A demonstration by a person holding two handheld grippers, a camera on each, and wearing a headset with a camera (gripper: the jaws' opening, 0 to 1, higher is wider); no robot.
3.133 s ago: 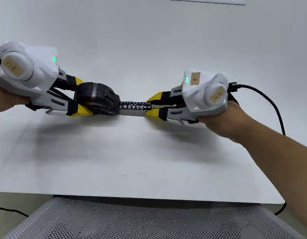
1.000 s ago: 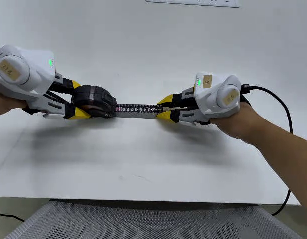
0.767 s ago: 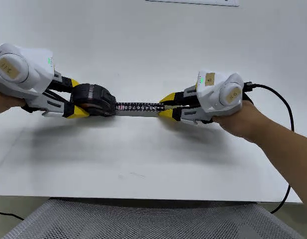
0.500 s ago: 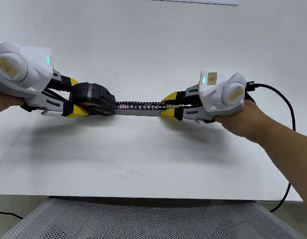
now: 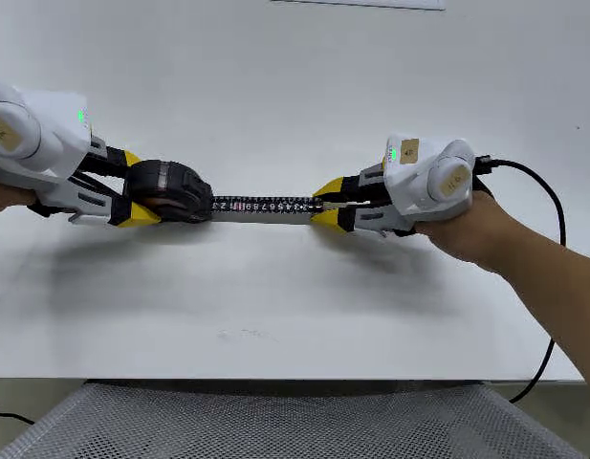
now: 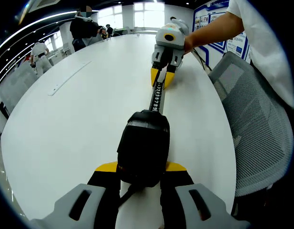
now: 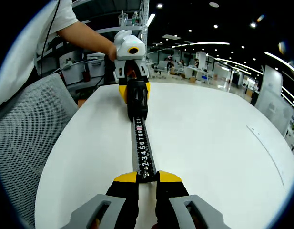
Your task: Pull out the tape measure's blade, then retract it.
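White table [image 5: 275, 306]: tape measure [image 5: 170, 191] clamped in left gripper [image 5: 140, 188] jaws, blade [image 5: 266, 206] tip pinched between right gripper [image 5: 325, 203] jaws. If that pinch slips, it could whip back.

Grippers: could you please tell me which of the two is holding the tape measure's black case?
The left gripper, shut around the black case; the right gripper pinches only the end of the blade.

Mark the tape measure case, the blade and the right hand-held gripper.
tape measure case [image 5: 165, 189]: head view, middle of the black body.
blade [image 5: 266, 207]: head view, numbered stretch between case and jaws.
right hand-held gripper [image 5: 325, 203]: head view, midway between its yellow fingertips.
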